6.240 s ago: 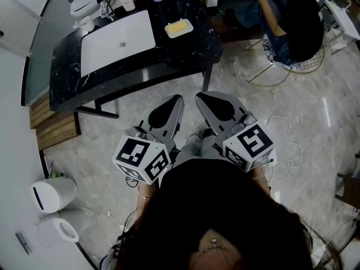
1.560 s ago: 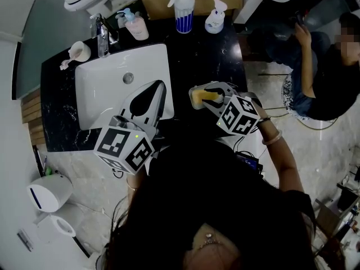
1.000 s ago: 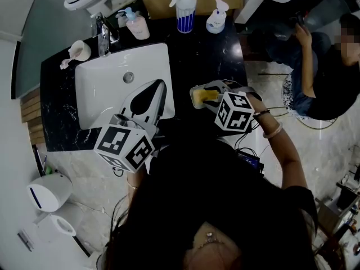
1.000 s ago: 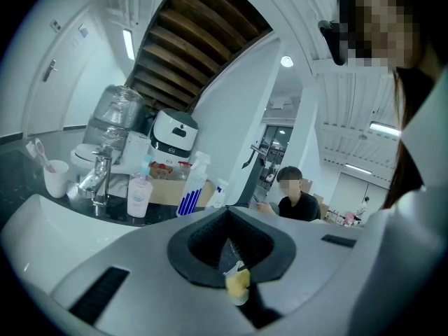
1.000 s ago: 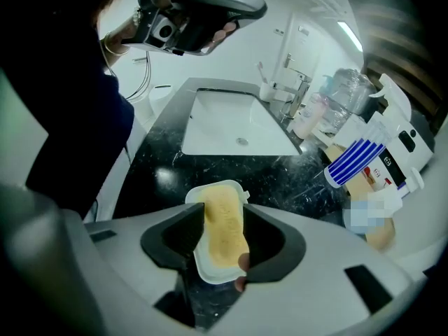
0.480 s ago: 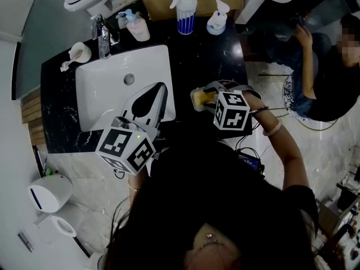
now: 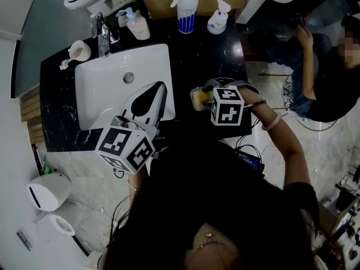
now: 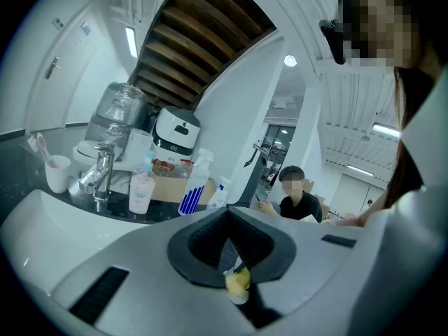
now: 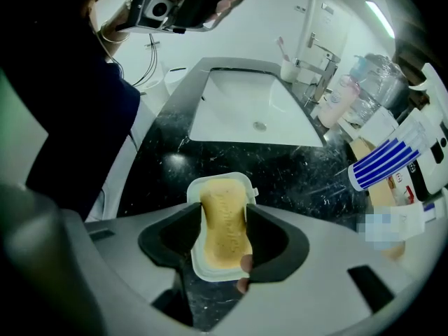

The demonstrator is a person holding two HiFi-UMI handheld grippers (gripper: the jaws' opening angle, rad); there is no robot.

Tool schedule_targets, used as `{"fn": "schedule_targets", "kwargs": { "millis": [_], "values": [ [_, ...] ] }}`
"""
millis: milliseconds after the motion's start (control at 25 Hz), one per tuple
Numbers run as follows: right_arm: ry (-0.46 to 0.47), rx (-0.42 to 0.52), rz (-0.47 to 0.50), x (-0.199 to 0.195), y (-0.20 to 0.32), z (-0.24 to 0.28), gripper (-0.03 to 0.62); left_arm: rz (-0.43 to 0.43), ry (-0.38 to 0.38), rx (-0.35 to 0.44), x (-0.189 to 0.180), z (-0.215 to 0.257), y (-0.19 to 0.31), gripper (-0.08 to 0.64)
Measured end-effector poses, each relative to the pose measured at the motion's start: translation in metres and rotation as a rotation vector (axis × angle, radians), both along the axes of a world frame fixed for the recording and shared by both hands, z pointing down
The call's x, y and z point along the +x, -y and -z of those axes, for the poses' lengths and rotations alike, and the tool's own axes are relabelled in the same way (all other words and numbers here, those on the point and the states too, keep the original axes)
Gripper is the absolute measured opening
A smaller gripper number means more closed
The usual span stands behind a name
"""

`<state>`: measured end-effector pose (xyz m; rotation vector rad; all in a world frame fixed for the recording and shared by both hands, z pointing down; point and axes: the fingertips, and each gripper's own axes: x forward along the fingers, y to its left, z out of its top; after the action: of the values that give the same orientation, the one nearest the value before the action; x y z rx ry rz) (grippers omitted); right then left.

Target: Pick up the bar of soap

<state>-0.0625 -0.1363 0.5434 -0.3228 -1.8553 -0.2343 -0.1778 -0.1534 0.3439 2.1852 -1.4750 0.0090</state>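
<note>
From the head view the right gripper [image 7: 207, 94] and its marker cube cover most of the dish [image 7: 194, 94]; only a yellow sliver of soap [image 7: 199, 99] shows at the cube's 9 o'clock. The right gripper view shows more: the right gripper [image 9: 222, 224] has its jaws closed against the long sides of the soap [image 9: 222, 208], which lies in the white dish [image 9: 210, 182] on the black counter [image 9: 294, 180]. The left gripper [image 7: 162, 85] hangs over the sink [image 7: 101, 94], well apart from the dish; in its own view the left gripper [image 8: 227, 212] has its jaws together on nothing. A spray bottle [image 7: 185, 10] stands at the dish's 12 o'clock; a seated person [image 7: 326, 77] is at 3 o'clock.
</note>
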Motion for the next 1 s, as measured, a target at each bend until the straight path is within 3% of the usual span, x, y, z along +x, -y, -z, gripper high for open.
{"fn": "schedule_targets", "kwargs": {
  "millis": [360,1000],
  "values": [
    [-0.096,0.012,0.041,0.001,0.001,-0.013,0.181,0.003,-0.002,-0.004,0.000,-0.001,-0.002,0.008],
    [-0.147,-0.040,0.025,0.001,-0.001,-0.018,0.187,-0.007,-0.004,-0.014,0.001,-0.005,0.000,0.008]
  ]
}}
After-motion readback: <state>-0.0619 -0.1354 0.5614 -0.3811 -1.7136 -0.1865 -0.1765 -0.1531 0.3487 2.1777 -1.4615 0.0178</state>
